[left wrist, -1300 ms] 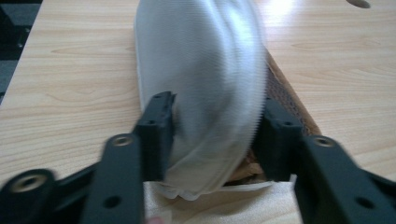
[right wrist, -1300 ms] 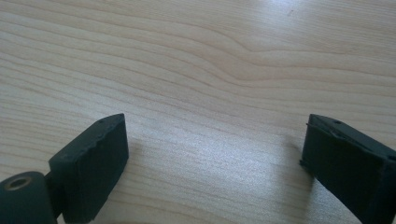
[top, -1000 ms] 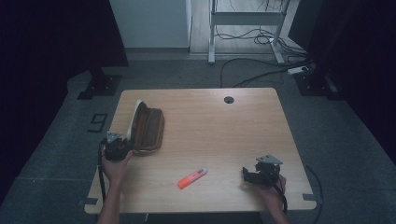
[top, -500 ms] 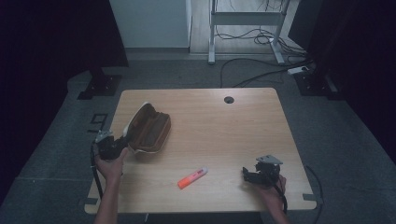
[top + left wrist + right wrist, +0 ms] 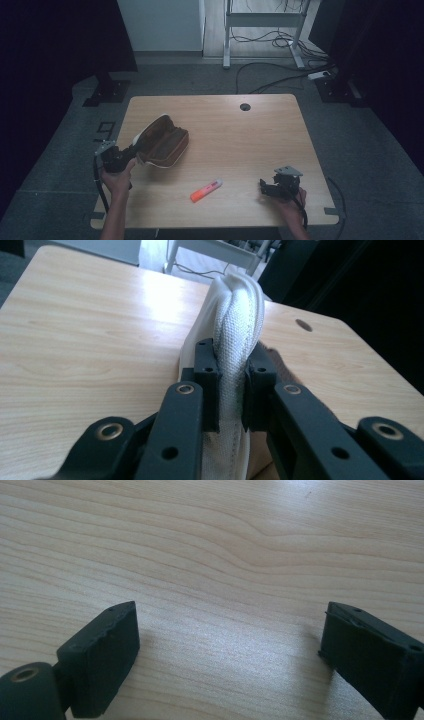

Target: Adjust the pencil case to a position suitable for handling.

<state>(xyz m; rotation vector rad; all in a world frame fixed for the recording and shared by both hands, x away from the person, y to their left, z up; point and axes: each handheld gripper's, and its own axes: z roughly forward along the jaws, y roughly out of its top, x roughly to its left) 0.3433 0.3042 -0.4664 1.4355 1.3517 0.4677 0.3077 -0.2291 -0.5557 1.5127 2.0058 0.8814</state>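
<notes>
A brown pouch (image 5: 165, 144) with a white lining lies at the left of the wooden table (image 5: 240, 145), its near end raised. My left gripper (image 5: 133, 150) is shut on the pouch's white edge. In the left gripper view the pads (image 5: 207, 371) pinch the folded white fabric (image 5: 239, 305) of my left gripper's (image 5: 231, 377) catch. An orange highlighter (image 5: 206, 190) lies flat near the front middle. At the front right my right gripper (image 5: 263, 186) rests low over the wood, open. In the right gripper view its jaws (image 5: 227, 645) stand wide apart over bare table (image 5: 210, 540).
A round cable hole (image 5: 245, 106) sits near the table's far edge. Behind the table stand a white desk frame (image 5: 262, 22) and cables on the grey floor (image 5: 280, 80). A dark stand base (image 5: 107, 90) is at the far left.
The left hand has drawn back to the left and risen a little with the pouch's edge. The pouch has tipped over and swung round with it. The right gripper and the highlighter have not moved.
</notes>
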